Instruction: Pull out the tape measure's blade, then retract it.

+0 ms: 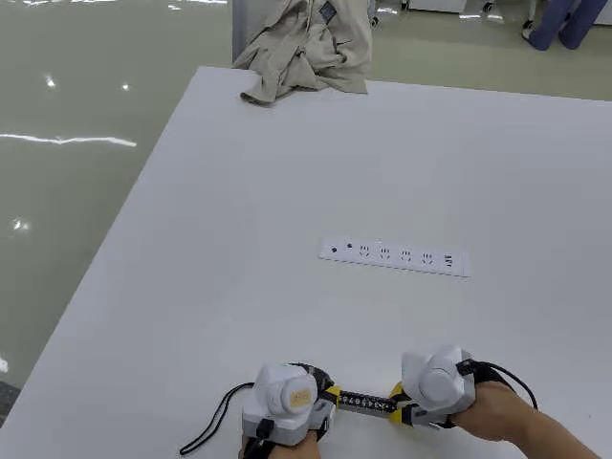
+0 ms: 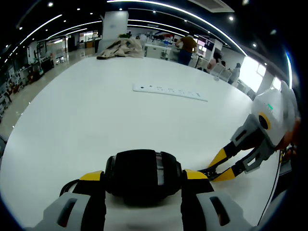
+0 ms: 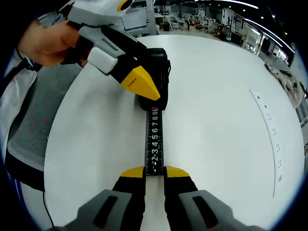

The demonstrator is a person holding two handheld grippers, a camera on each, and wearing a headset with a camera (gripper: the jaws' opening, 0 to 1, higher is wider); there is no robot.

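Clamping the rigid case [image 3: 161, 60] in its jaws, the left gripper [image 2: 143, 175] anchored it while the right gripper [image 3: 154, 172] pinched the thin, probably springy blade [image 3: 154, 139] at its tip.

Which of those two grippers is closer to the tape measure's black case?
Left. The left gripper is clamped on the black case; the right gripper pinches the tip of the blade, a short stretch away.

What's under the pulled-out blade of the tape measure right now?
Bare white table lies under the blade. Its tip is hidden between the right gripper's jaws, and its other end runs into the black case clamped by the left gripper.
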